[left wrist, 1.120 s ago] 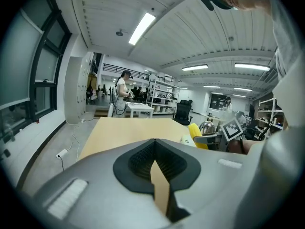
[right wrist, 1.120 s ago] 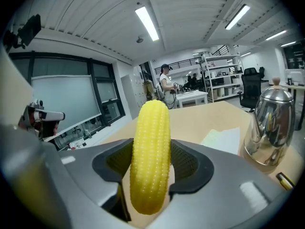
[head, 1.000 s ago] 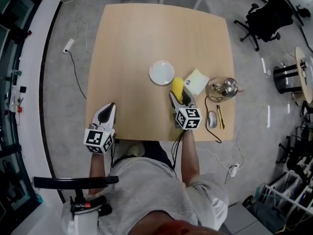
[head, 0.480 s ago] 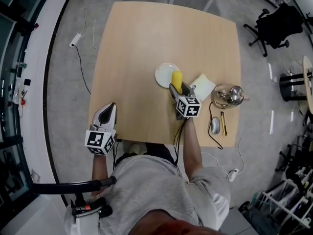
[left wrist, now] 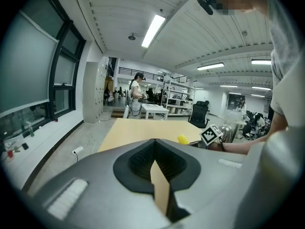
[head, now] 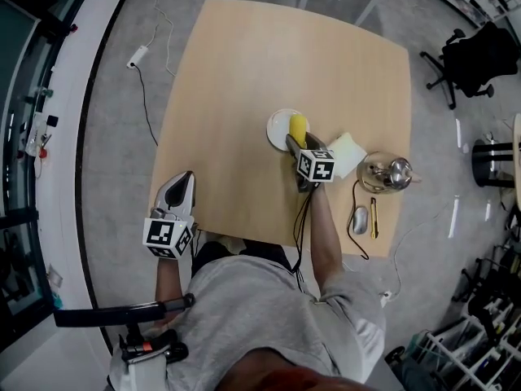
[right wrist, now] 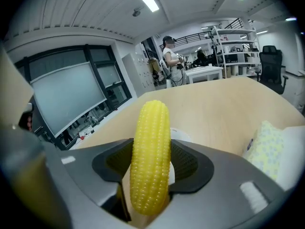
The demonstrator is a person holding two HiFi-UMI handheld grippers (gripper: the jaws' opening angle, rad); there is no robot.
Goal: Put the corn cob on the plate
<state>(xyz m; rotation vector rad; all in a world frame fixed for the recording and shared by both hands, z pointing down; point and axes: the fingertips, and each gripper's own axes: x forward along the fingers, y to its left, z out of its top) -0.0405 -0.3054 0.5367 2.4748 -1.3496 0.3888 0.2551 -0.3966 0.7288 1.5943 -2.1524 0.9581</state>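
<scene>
Carried forward, corn cob (head: 299, 125) in right gripper (head: 297, 142) now overhangs plate (head: 278, 128).

The table (head: 228, 80) is bare left of the plate (head: 278, 130); sponge (head: 348, 151) and kettle (head: 391, 172) crowd its right.

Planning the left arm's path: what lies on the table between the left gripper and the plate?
Nothing: the head view shows only bare table from the left gripper to the plate. The right gripper holds the corn cob at the plate.
</scene>
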